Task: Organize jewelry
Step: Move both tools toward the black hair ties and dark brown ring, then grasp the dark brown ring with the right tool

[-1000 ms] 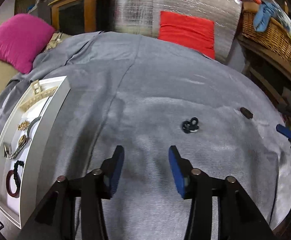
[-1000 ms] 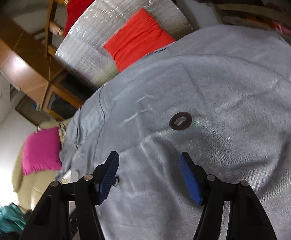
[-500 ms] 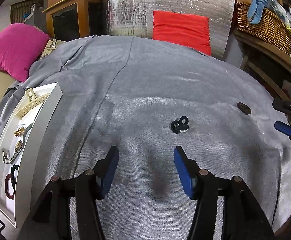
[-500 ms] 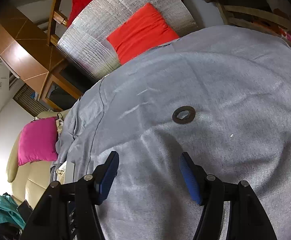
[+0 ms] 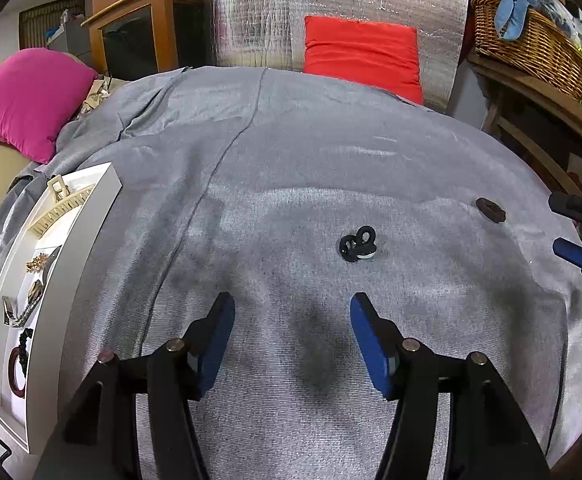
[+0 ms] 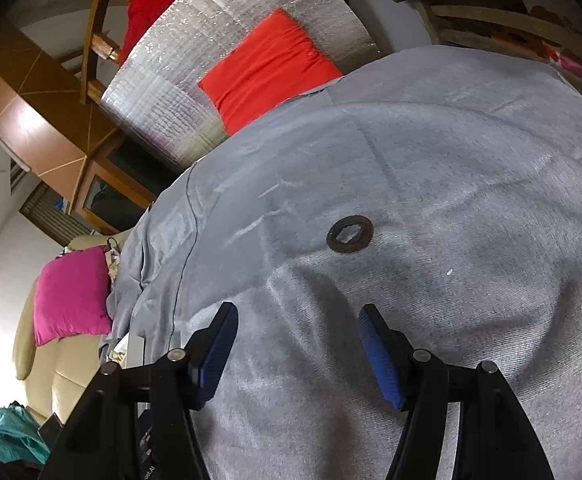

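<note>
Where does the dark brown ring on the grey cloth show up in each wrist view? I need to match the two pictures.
Left wrist view: the dark brown ring lies far right on the grey cloth, near the right gripper at the edge.
Right wrist view: the same ring lies near the centre, ahead of the open jaws.
Shared landmark: the red cushion against the silver sheet behind the cloth.

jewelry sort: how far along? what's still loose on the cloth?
Done: several pieces already lie in the white tray, among them a cream comb and a dark red bangle.
In hand: nothing. The left gripper, whose jaws have just been opening, and the right gripper are both open and empty.
Left: the black looped piece and the dark ring still lie on the grey cloth.
</note>
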A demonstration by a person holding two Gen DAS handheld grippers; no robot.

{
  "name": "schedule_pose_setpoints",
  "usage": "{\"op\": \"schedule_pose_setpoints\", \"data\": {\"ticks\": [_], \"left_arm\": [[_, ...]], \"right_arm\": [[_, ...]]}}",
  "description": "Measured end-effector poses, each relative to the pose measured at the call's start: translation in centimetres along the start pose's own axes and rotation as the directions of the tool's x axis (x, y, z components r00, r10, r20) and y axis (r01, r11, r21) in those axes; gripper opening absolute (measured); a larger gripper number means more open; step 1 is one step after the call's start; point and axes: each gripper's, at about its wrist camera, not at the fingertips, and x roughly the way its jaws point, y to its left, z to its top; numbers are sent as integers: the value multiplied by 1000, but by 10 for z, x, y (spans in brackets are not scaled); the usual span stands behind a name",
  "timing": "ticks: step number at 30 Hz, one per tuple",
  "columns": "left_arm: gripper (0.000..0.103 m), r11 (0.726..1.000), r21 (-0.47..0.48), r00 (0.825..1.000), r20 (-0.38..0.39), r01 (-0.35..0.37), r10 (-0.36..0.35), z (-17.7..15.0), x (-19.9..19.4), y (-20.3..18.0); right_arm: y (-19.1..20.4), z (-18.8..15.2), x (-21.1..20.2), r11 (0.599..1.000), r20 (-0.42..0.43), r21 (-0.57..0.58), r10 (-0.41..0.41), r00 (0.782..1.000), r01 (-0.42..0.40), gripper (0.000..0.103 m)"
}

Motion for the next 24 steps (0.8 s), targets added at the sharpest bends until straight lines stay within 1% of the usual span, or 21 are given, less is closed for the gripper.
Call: {"op": "schedule_pose_setpoints", "data": {"ticks": [2, 5, 11, 14, 16, 18, 21, 22, 24], "left_arm": [[61, 1000, 0, 1000, -5, 1, -1, 0, 1, -1], [69, 1000, -10, 1000, -25, 12, -12, 1, 7, 0], [69, 1000, -28, 998, -64, -12, 10, 10, 31, 6], [69, 999, -35, 997, -73, -17, 14, 14, 38, 7], [70, 999, -36, 997, -71, -12, 9, 17, 41, 7], [70, 1000, -15, 998, -63, -18, 17, 19, 44, 3], [70, 1000, 19, 998, -52, -22, 23, 21, 48, -4], [70, 1000, 22, 998, -51, -20, 21, 22, 48, -5], [70, 1000, 22, 999, -46, -7, 8, 25, 50, -6]], "right_arm": [[-1, 2, 0, 1000, 3, 6, 0, 1000, 0, 67], [-4, 6, 3, 1000, 9, 14, -5, 1000, 4, 67], [-29, 23, 15, 995, 24, 101, 9, 1000, -11, 67], [-37, 29, 20, 994, 30, 109, -9, 1000, 5, 67], [-39, 33, 24, 993, 27, 116, 5, 1000, -8, 67], [-38, 35, 29, 993, 23, 116, 17, 1000, -19, 67], [-36, 40, 40, 993, 21, 117, 14, 1000, -17, 64], [-36, 41, 44, 993, 19, 117, 10, 1000, -12, 61], [-35, 43, 53, 994, 14, 111, -26, 1000, 24, 57]]}}
